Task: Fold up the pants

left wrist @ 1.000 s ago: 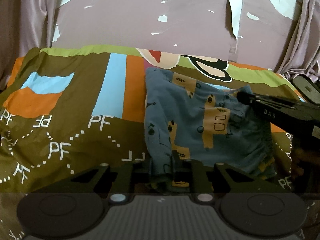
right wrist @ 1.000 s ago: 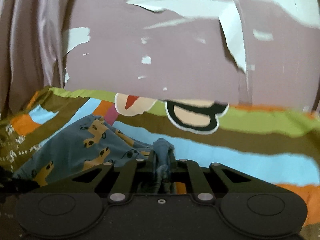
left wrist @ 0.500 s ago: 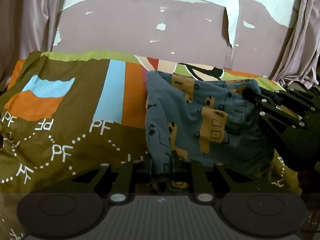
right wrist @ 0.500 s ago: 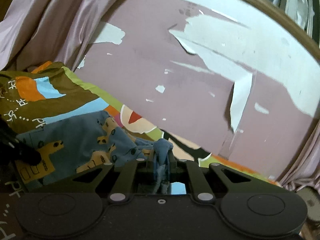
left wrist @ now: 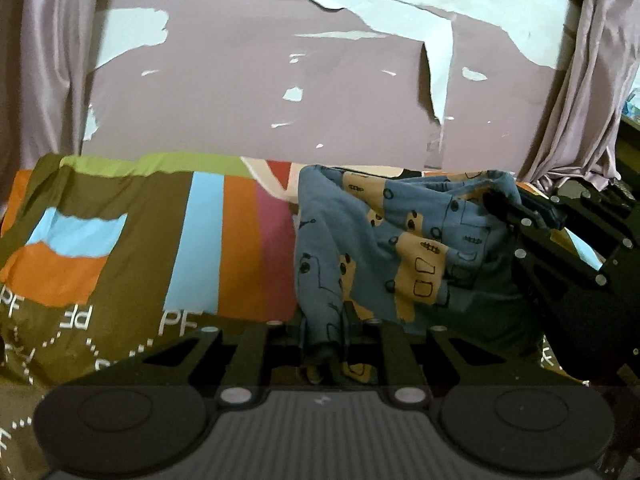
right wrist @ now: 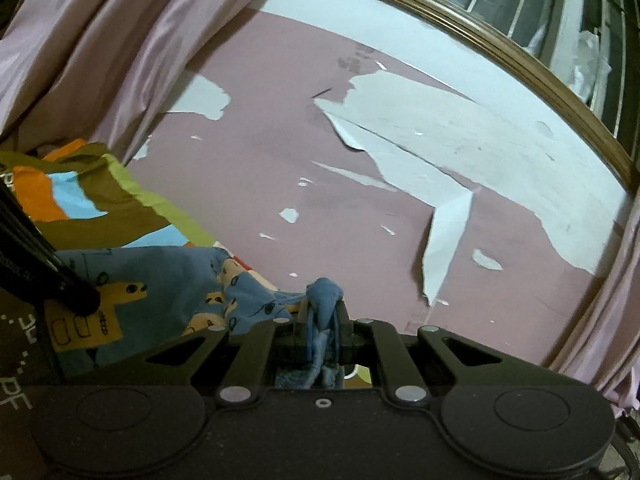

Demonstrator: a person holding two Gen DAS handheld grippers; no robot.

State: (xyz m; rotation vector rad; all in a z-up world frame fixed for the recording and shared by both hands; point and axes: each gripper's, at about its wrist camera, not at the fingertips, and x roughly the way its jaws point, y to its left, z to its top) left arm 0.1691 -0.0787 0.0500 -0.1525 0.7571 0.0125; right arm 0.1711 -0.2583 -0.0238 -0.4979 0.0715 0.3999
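- The pants (left wrist: 400, 248), blue with tan car prints, are hanging lifted above the striped bedspread (left wrist: 160, 240), stretched between both grippers
- The left gripper (left wrist: 326, 344) is clamping a bunched edge of the fabric
- The right gripper (right wrist: 323, 320) is pinching a gathered corner, jaws nearly together
- The cloth is looking light, soft and limp, sagging between grips, so holding at edges or corners is likely serving best

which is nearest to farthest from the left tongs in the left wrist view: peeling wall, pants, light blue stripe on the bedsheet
1. pants: pinched in the left tongs, spreading right.
2. light blue stripe: on the bedsheet, to the left.
3. peeling wall: behind the bed, at the back.
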